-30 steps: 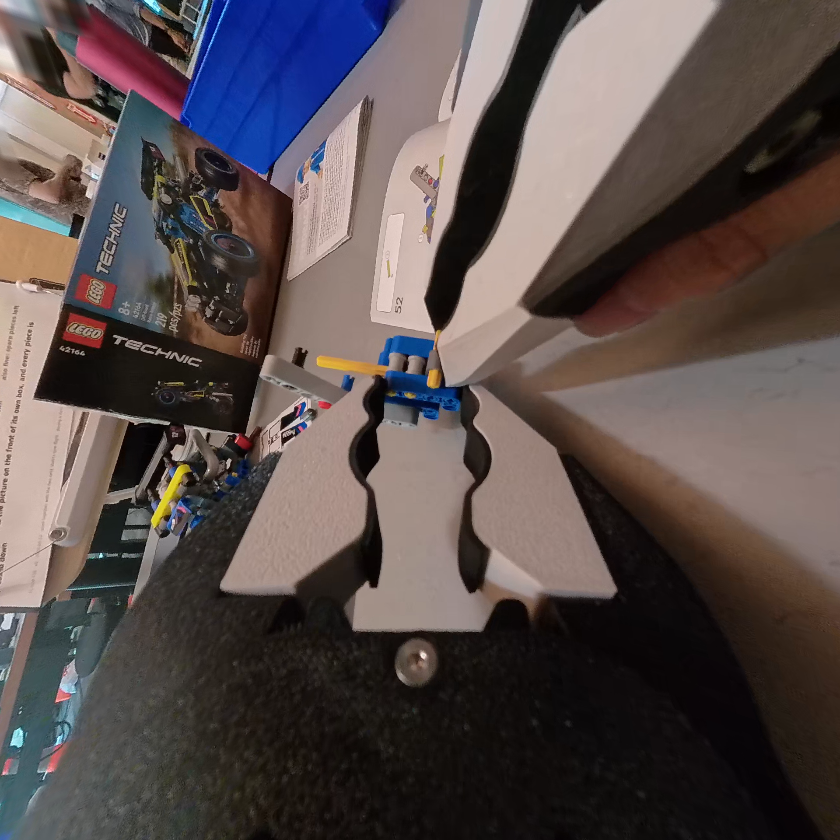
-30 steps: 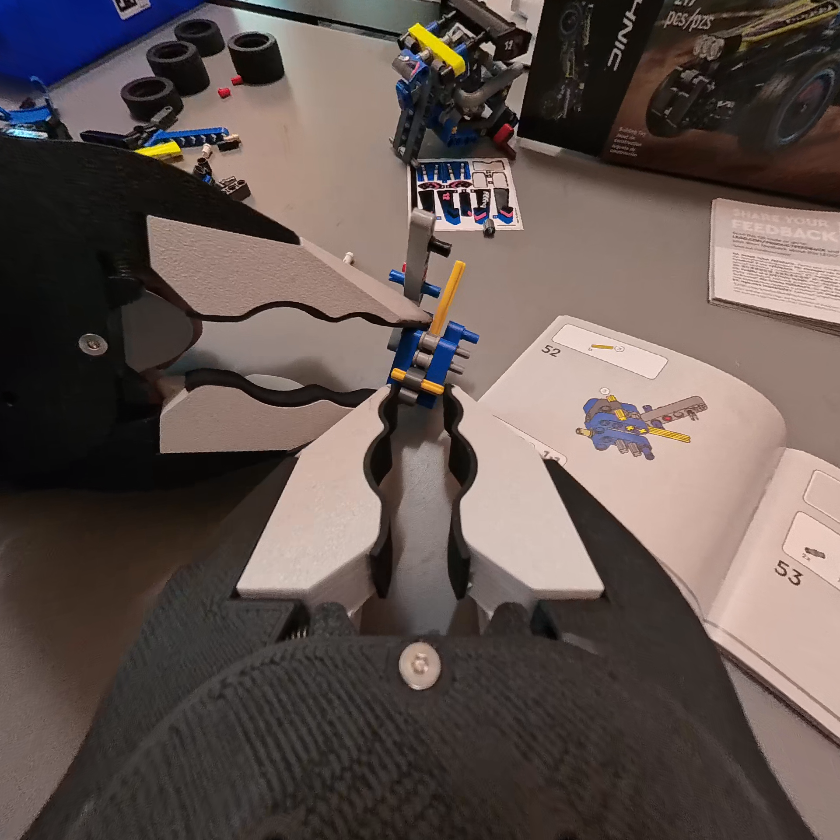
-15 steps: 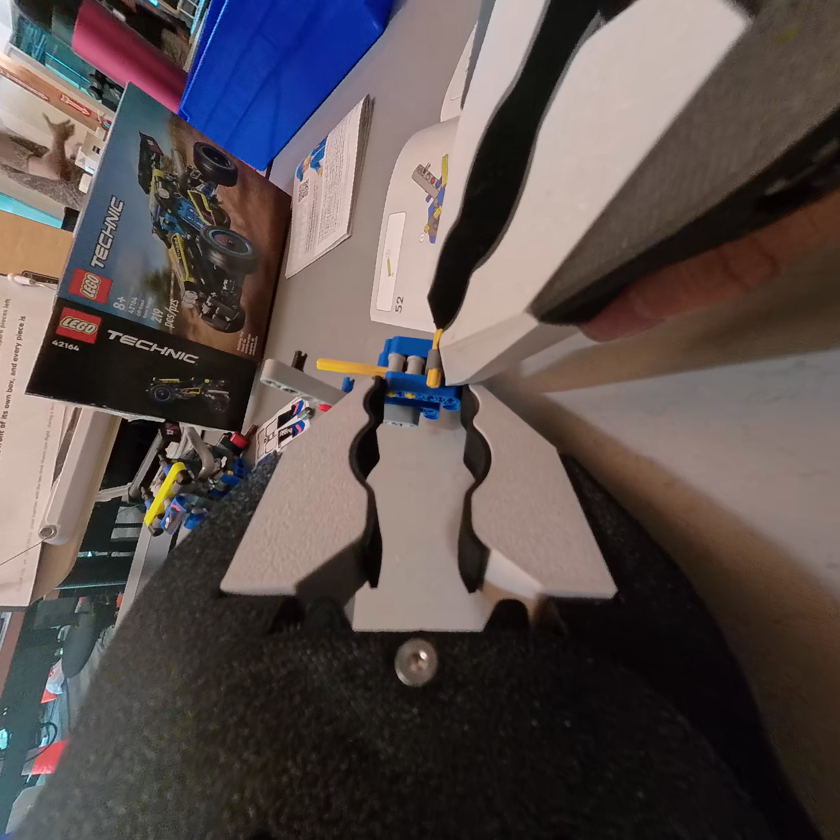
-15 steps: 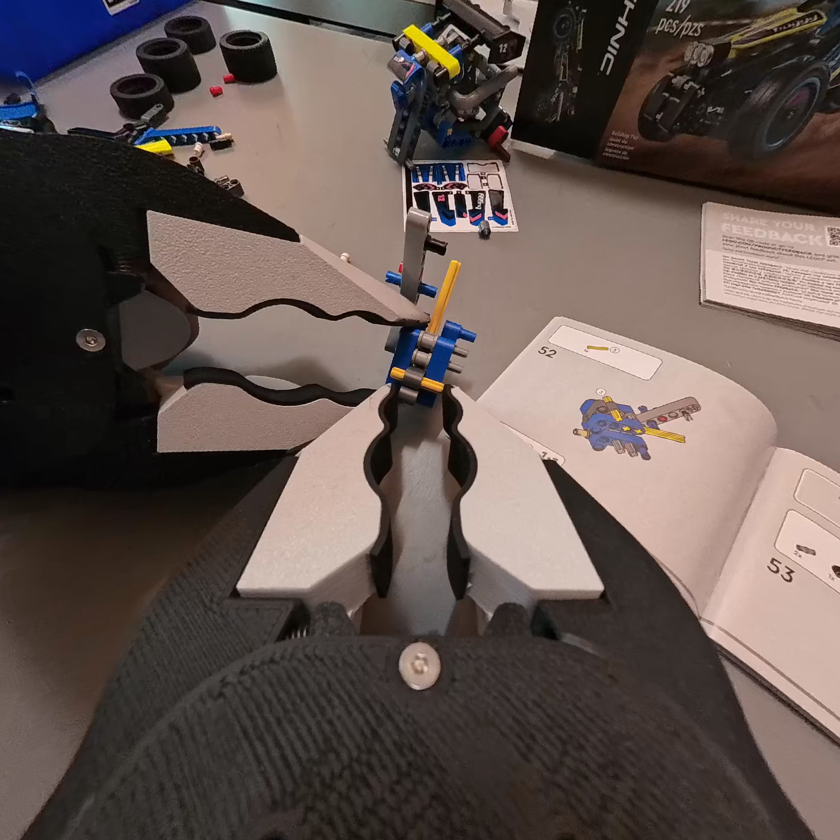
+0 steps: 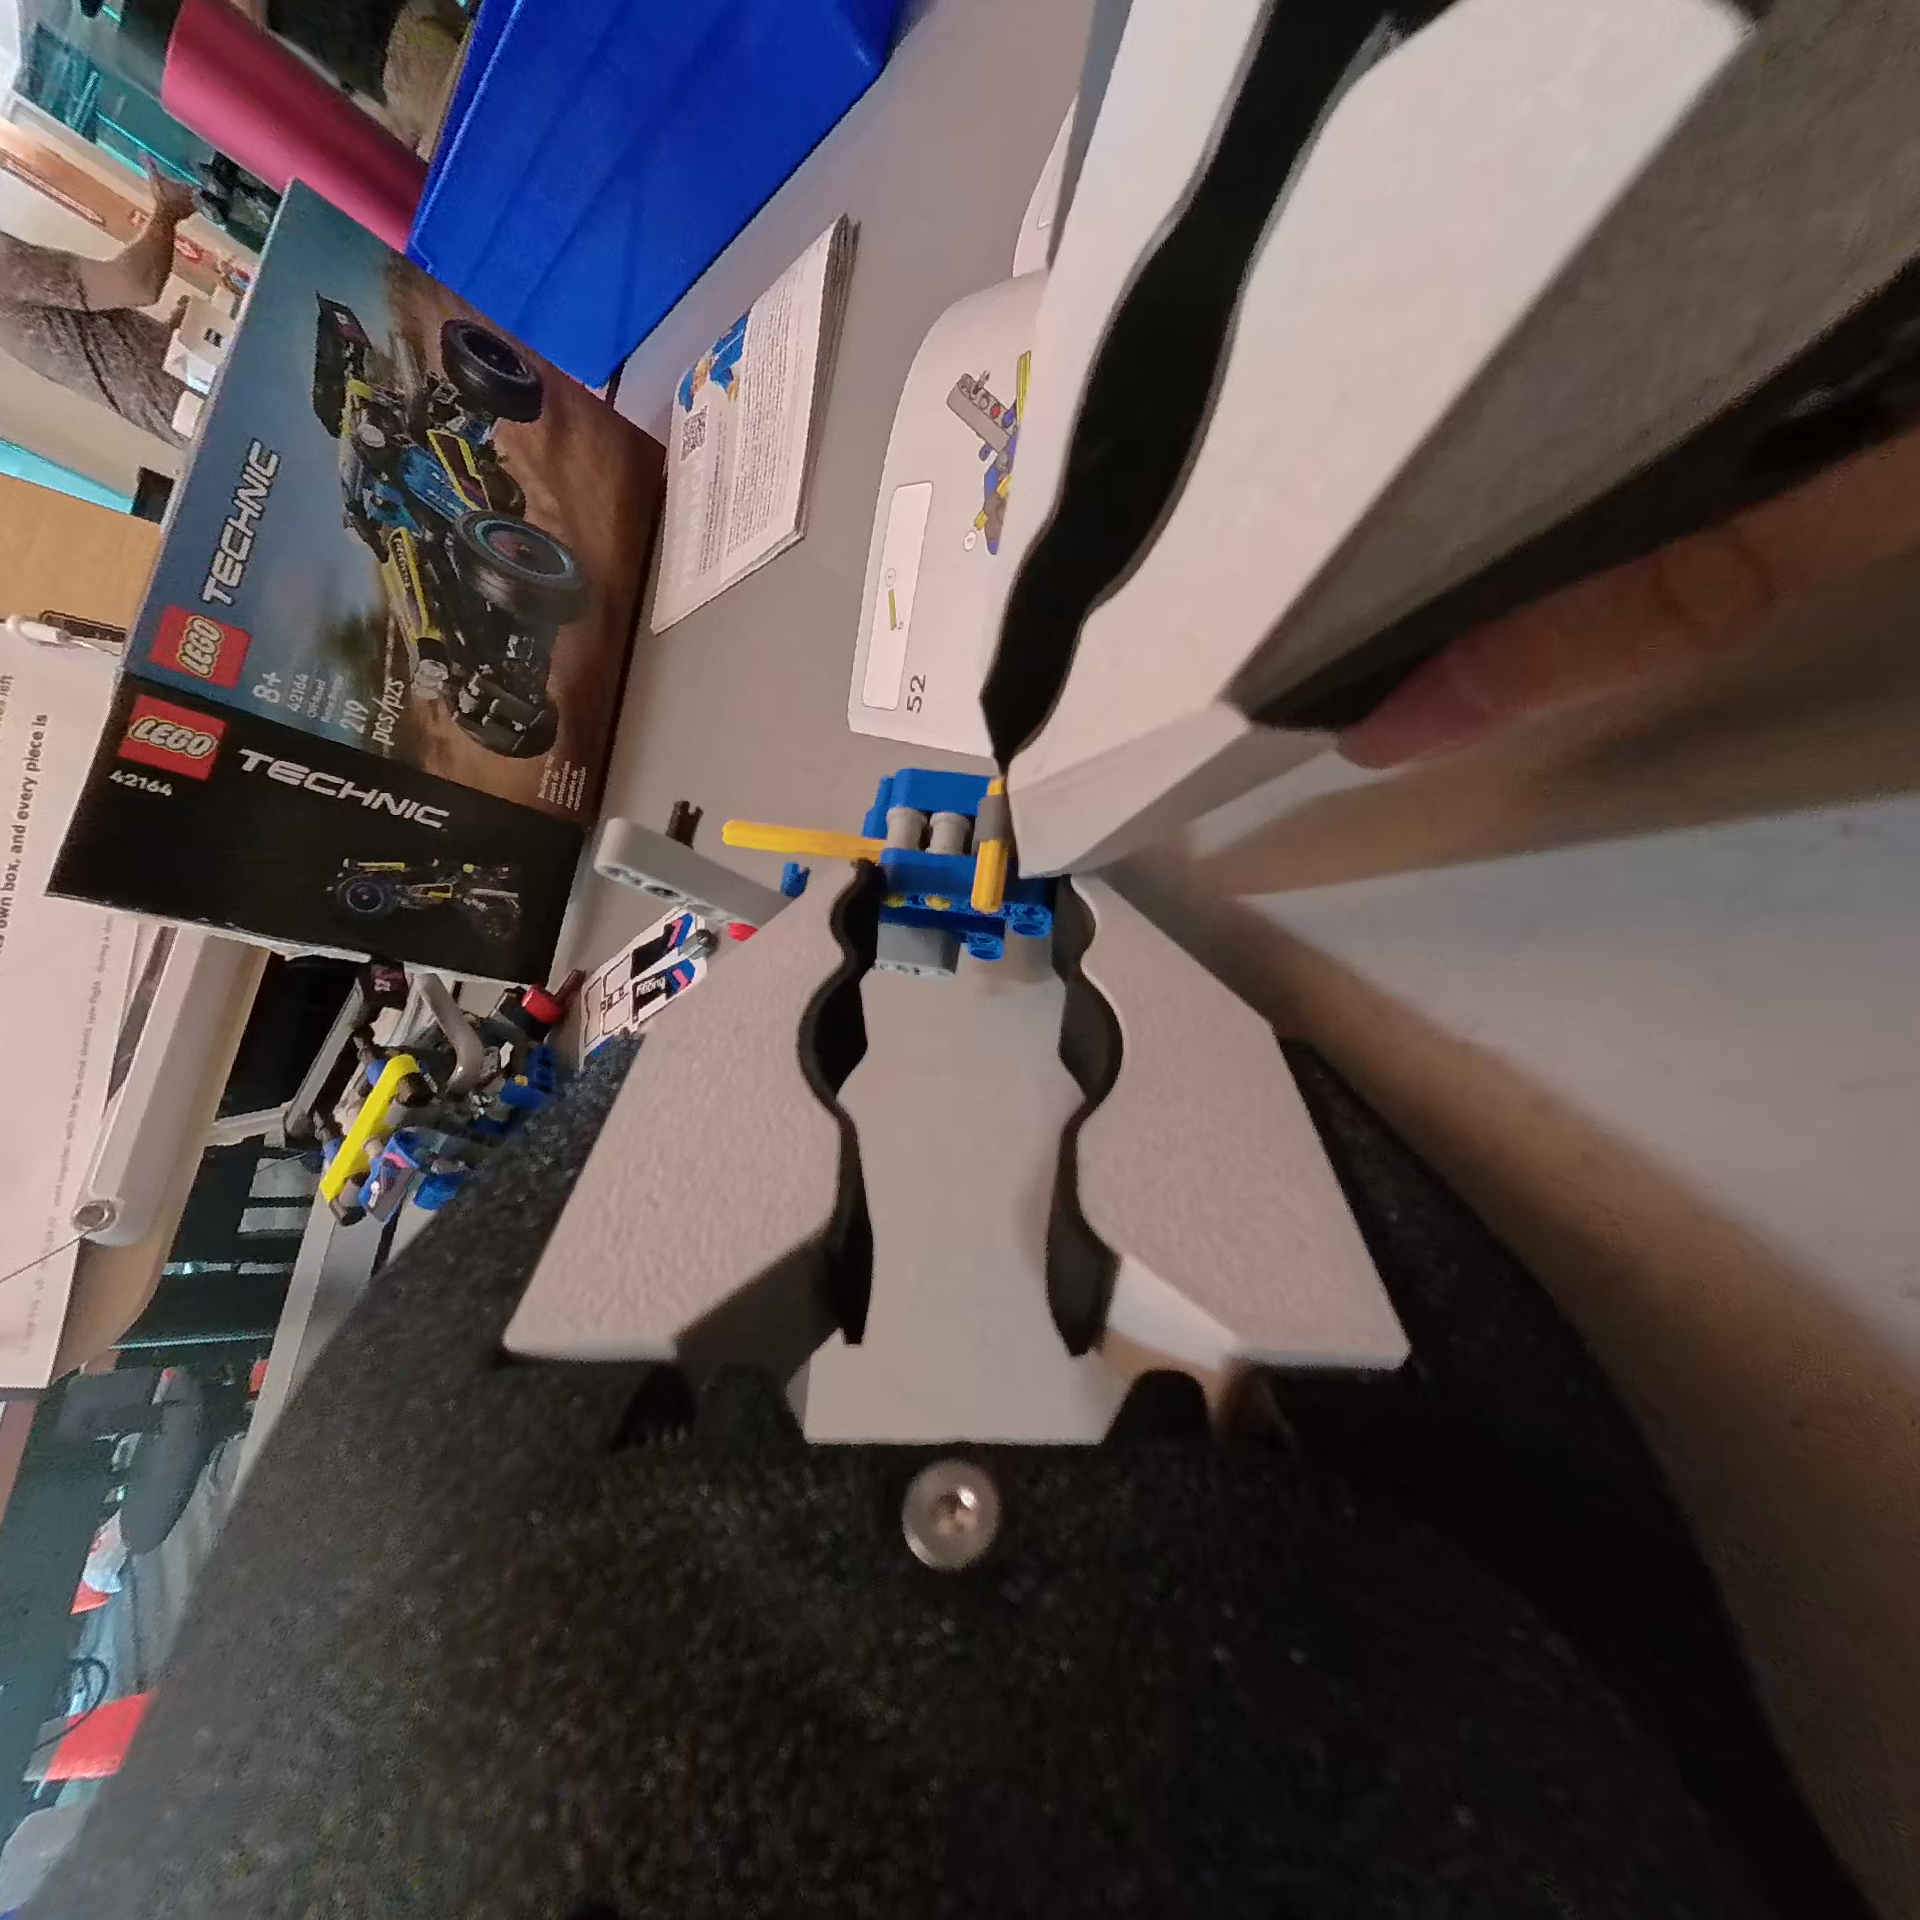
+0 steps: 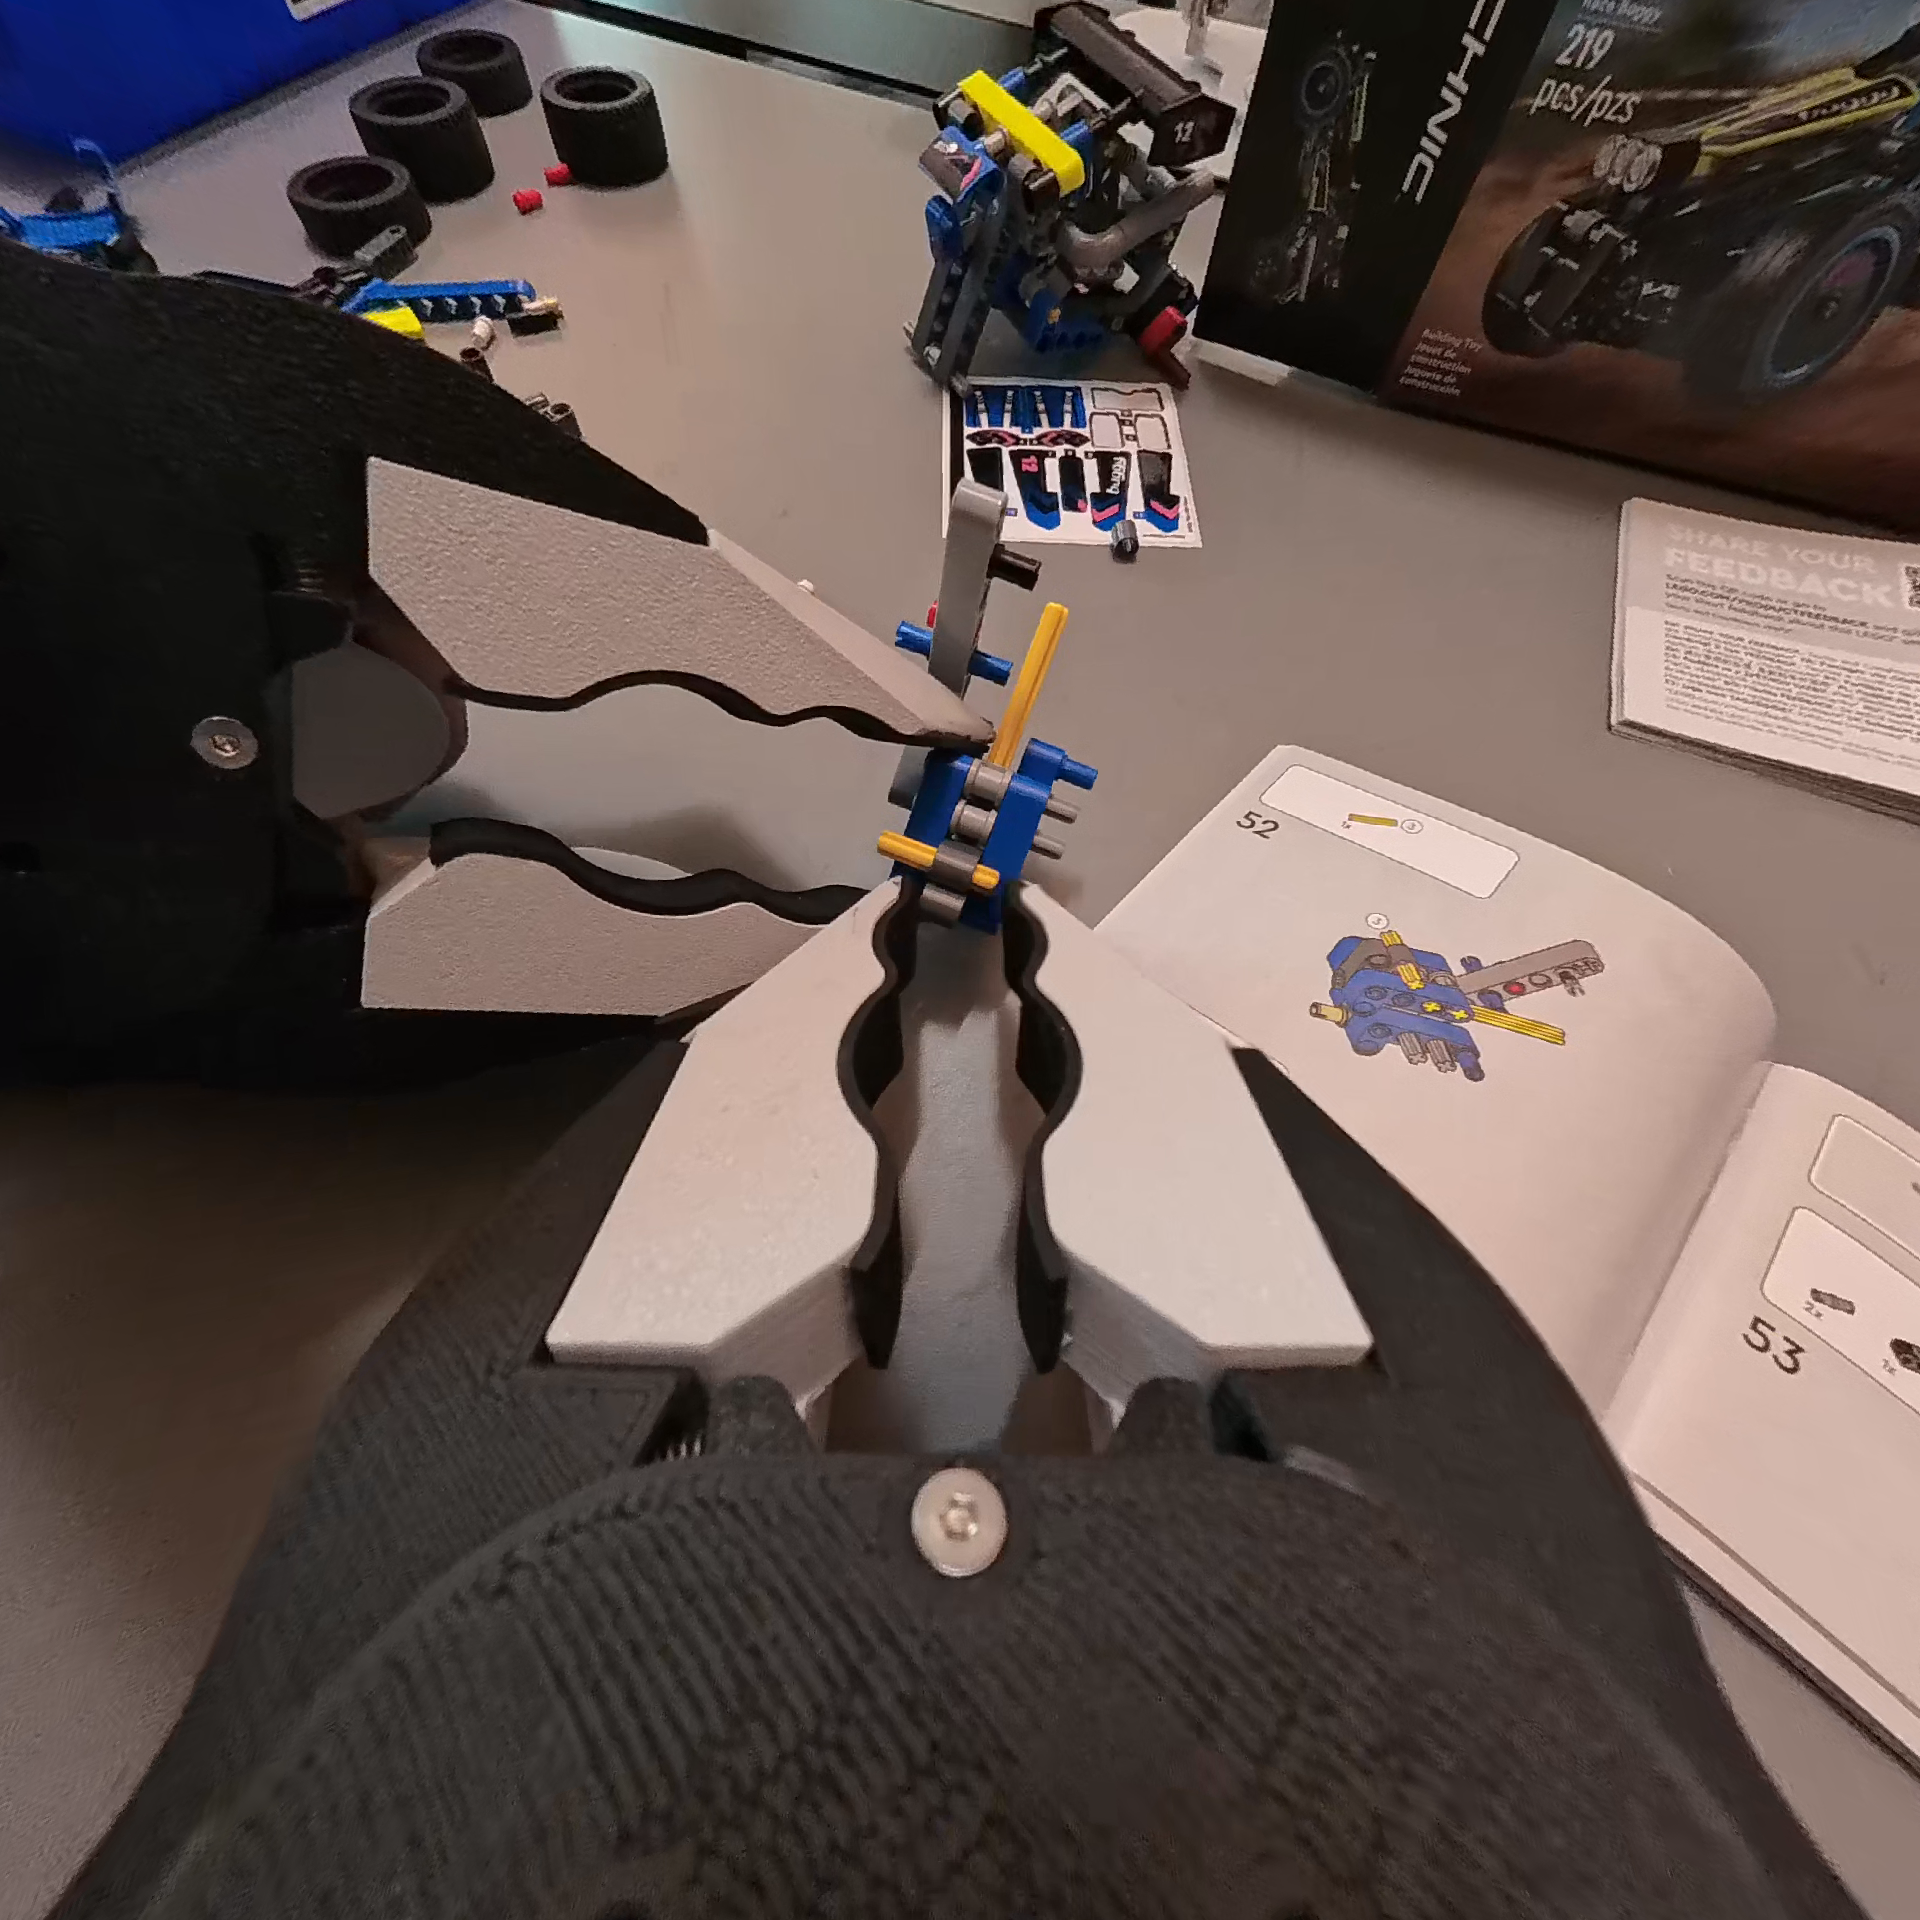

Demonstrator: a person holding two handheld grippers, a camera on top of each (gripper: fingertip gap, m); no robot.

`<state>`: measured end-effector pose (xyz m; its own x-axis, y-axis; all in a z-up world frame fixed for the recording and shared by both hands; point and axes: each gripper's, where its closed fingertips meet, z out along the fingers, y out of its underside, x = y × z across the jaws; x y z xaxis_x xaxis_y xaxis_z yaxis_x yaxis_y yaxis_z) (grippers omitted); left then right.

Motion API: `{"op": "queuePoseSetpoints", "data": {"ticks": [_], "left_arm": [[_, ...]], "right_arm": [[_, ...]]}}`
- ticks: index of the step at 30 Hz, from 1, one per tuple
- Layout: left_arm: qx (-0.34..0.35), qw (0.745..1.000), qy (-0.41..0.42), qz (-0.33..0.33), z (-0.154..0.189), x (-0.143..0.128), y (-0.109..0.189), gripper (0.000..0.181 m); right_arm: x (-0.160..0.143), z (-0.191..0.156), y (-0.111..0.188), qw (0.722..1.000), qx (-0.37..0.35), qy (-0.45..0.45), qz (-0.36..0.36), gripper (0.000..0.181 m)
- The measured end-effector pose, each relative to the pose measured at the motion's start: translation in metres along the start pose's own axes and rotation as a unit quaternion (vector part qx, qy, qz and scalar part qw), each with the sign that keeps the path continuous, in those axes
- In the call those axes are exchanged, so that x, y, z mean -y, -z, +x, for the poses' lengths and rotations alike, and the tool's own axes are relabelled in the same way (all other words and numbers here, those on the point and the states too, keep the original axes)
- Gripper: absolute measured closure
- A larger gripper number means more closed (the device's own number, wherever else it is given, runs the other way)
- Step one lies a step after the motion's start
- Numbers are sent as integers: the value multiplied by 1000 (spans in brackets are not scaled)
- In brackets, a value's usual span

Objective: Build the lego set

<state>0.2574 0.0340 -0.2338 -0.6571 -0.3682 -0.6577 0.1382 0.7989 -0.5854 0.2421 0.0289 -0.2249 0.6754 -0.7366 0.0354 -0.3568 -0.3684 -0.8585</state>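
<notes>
Lego sub-assembly [image 6: 982,831] hasn't budged in the last second: left gripper [image 6: 914,821] pinches it from the left, right gripper [image 6: 956,914] clamps its near end, above the grey table [image 6: 727,416]. Yellow axle [image 6: 1029,670] looks unseated.

Landmark: blue sub-assembly [image 6: 982,831], gripped at its lower end between the tips of the right gripper [image 6: 956,914]; a yellow axle [image 6: 1029,675] and grey beam [image 6: 966,582] rise from it. Left of it: left gripper [image 6: 914,810], jaws parted around it. Beyond it: sticker sheet [image 6: 1070,462], partly built chassis [image 6: 1049,239], set box [image 6: 1610,187]. Far left beyond: three black tyres [image 6: 447,135], loose parts [image 6: 447,301]. Right: open instruction booklet [image 6: 1455,987], leaflet [image 6: 1766,655]. All on a grey table [image 6: 727,364].
</notes>
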Motion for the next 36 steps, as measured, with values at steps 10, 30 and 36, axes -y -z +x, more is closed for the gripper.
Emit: {"op": "queuePoseSetpoints", "data": {"ticks": [10,30,36], "left_arm": [[1,1000,9,-1,-1,-1,-1,150],[11,1000,9,-11,-4,-4,-1,150],[-2,1000,21,-4,-4,-5,-1,150]], "right_arm": [[8,-9,0,998,31,-43,21,151],[4,3,-10,1000,-1,-31,-4,153],[4,4,-12,999,29,-36,-8,150]]}}
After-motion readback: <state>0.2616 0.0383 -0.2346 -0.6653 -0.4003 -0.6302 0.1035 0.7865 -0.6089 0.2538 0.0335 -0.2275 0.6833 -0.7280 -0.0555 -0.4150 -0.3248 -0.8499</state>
